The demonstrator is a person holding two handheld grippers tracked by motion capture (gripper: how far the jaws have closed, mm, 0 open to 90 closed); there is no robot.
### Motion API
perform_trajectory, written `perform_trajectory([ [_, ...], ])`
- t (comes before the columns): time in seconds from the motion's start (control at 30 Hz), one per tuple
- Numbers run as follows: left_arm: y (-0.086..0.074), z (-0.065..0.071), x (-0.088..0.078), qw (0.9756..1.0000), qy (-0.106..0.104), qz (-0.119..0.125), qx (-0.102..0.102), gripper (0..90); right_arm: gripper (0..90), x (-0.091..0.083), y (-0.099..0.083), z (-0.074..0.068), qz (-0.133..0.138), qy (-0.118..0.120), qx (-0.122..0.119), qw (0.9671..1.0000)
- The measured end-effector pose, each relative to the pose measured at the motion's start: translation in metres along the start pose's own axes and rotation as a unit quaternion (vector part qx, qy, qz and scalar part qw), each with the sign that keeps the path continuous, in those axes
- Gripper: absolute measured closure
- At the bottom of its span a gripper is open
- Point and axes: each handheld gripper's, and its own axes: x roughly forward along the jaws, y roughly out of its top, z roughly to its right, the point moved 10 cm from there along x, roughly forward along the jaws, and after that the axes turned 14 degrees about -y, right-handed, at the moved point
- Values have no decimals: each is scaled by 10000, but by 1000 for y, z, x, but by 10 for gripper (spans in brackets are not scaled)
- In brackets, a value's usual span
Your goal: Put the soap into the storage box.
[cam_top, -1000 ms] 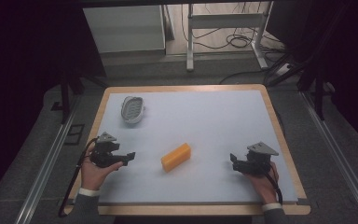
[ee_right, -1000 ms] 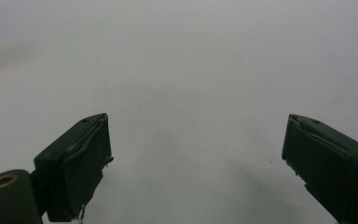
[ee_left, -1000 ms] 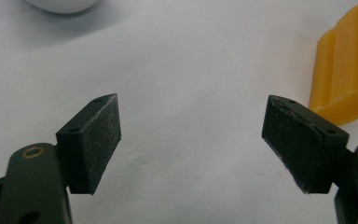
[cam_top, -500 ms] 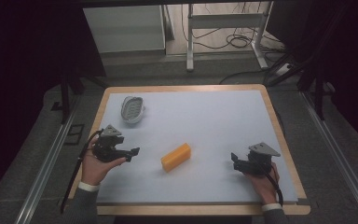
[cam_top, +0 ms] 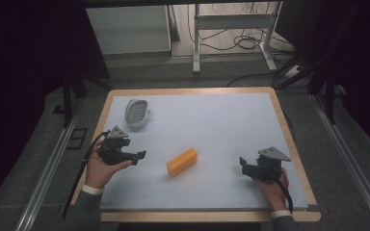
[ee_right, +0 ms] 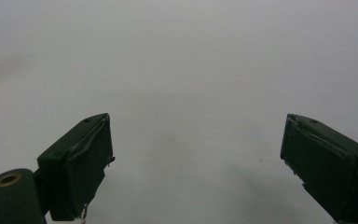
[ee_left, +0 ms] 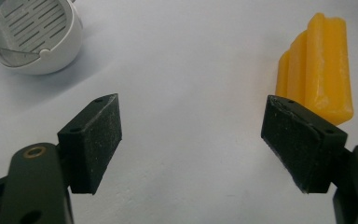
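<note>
Near the tabletop's middle, toward the front edge: yellow block. Left hand-held gripper wide open, close, aimed past it. Right hand-held gripper open, waiting. Next, probably: turn, close on block.

High view looks forward and down from above my side, whole table in frame. My left gripper view sits low and close, sharing the yellow block with it; my right gripper view faces bare surface, close.

Yellow block, white slotted dish
</note>
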Motion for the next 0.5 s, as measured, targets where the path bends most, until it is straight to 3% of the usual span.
perform_trajectory([
  [0.5,16,13,7,9996,-36,-100,254,207,94,-1,1,2,44,49,112,9999],
])
